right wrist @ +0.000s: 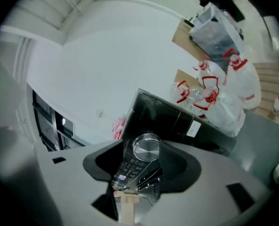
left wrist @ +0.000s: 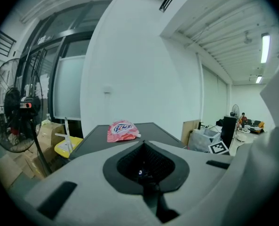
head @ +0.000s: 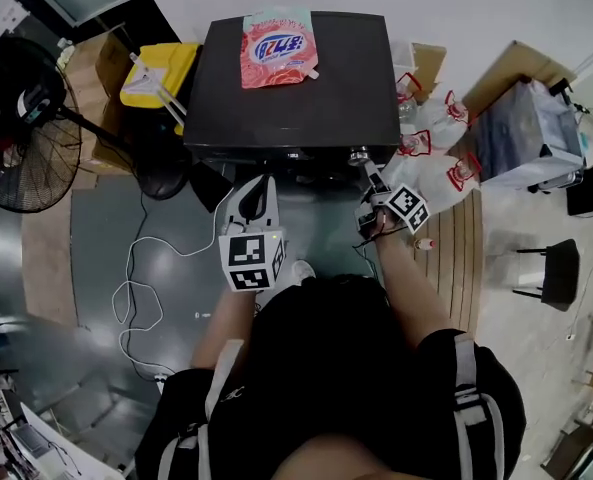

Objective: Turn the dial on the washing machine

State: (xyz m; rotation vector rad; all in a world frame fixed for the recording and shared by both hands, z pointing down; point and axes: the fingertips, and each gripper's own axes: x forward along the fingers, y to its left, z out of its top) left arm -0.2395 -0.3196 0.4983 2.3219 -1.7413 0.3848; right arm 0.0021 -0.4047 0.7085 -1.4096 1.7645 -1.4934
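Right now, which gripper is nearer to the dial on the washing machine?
Right. The right gripper has its jaws around the dial; the left gripper hangs back, left of it.

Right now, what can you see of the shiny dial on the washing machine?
The dial is a round knob with a shiny brushed silver face and a clear rim. It sits on the front of the black washing machine, near its right end. The right gripper holds it by its sides.
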